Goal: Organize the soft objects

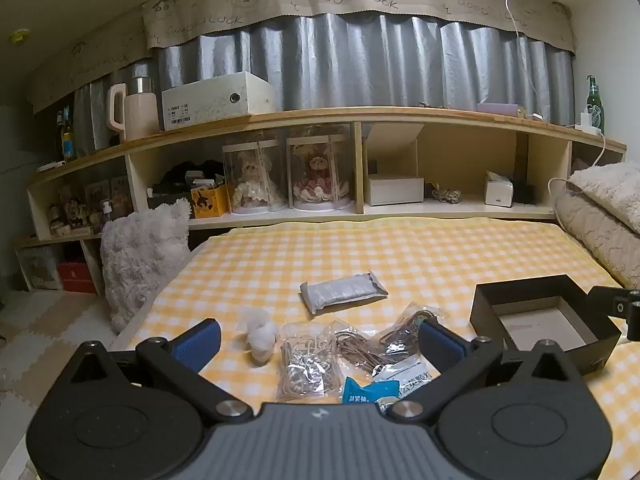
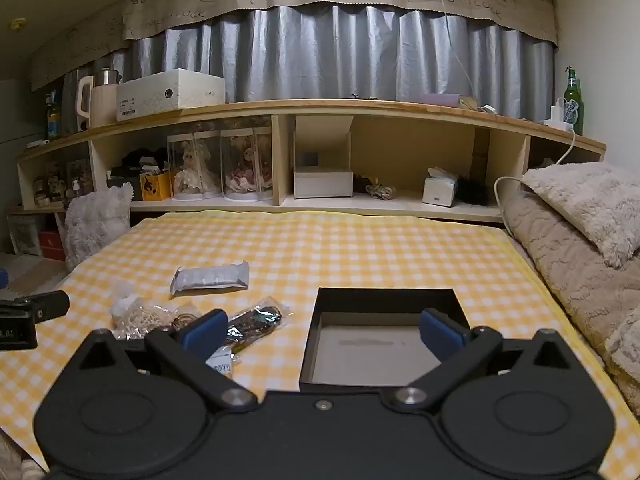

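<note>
One blue packet (image 1: 370, 390) shows only from left.

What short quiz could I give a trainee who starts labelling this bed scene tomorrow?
1. True or false: the black box already holds a packet.
2. Which lies farthest from the cameras: A the grey packet, B the rubber-band bag, C the white wad?
3. Fill in: both the left hand-held gripper and the right hand-held gripper have jaws that are ____.

Key: 1 false, the box is empty. 2 A. 3 open, with nothing gripped.
</note>
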The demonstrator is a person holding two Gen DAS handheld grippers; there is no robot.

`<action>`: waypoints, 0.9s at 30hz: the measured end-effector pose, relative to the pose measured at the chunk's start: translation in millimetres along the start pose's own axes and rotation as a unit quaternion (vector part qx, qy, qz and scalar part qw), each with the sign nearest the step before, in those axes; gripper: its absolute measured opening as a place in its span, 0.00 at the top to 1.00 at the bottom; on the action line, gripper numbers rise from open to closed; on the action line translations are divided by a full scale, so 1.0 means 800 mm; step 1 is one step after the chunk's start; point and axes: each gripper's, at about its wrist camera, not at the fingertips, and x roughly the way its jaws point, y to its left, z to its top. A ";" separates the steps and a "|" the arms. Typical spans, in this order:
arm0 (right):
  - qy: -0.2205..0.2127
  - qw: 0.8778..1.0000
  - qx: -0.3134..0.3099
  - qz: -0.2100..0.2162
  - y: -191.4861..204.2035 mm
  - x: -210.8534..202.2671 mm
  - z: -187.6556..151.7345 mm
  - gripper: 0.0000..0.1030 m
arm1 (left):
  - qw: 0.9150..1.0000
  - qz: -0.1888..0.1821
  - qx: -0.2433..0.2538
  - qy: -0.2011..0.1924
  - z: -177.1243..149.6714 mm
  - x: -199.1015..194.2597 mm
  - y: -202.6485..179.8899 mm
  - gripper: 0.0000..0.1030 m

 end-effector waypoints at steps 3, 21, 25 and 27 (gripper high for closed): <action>0.000 1.000 -0.001 0.001 0.000 -0.001 0.002 0.00 | 1.000 -0.001 0.000 0.000 0.000 0.000 0.000 0.00; 0.002 1.000 -0.004 0.000 0.000 0.003 -0.002 0.00 | 1.000 -0.001 0.000 0.003 0.000 0.000 0.000 0.00; 0.003 1.000 -0.003 -0.001 0.001 0.003 -0.002 0.00 | 1.000 -0.001 -0.001 0.004 0.000 0.000 0.000 0.00; 0.004 1.000 -0.004 0.000 0.001 0.003 -0.002 0.00 | 1.000 -0.001 -0.001 0.004 0.000 0.000 0.000 0.00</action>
